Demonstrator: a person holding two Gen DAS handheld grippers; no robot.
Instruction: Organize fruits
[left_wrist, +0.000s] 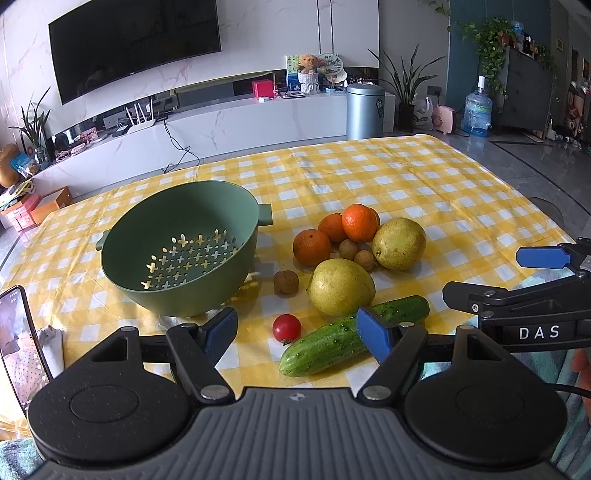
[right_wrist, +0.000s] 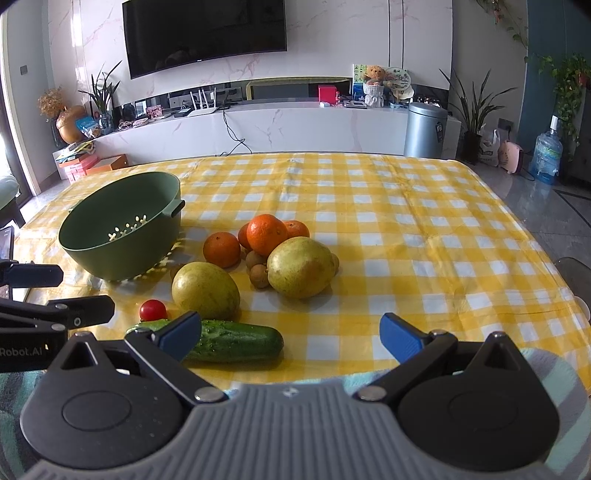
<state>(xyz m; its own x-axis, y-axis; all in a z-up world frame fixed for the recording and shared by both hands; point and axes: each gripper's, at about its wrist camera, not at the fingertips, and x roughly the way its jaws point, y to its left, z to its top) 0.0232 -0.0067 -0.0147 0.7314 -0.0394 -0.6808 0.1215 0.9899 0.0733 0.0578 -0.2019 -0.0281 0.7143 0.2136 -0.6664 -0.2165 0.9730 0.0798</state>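
on the yellow checked cloth (left_wrist: 369, 173) a bumpy cucumber (left_wrist: 332, 341) lies before both wide-open, empty grippers, left gripper (left_wrist: 301, 332) and right gripper (right_wrist: 291, 334).

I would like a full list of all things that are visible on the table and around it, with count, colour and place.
Perforated plastic colander bowl: one, green, left part of the table, empty.
Oranges: at least three, orange, piled right of the bowl.
Pears: two, yellow-green, one near, one behind it to the right.
Small round brown fruits: several, brown, one alone beside the bowl, others in the pile.
Cherry tomato: one, red, near edge.
Cucumber: one, dark green, lying nearest.
Checked tablecloth: one, yellow and white.
Smartphone: one, black, far left.
Left gripper: open, blue pads.
Right gripper: open, blue pads.
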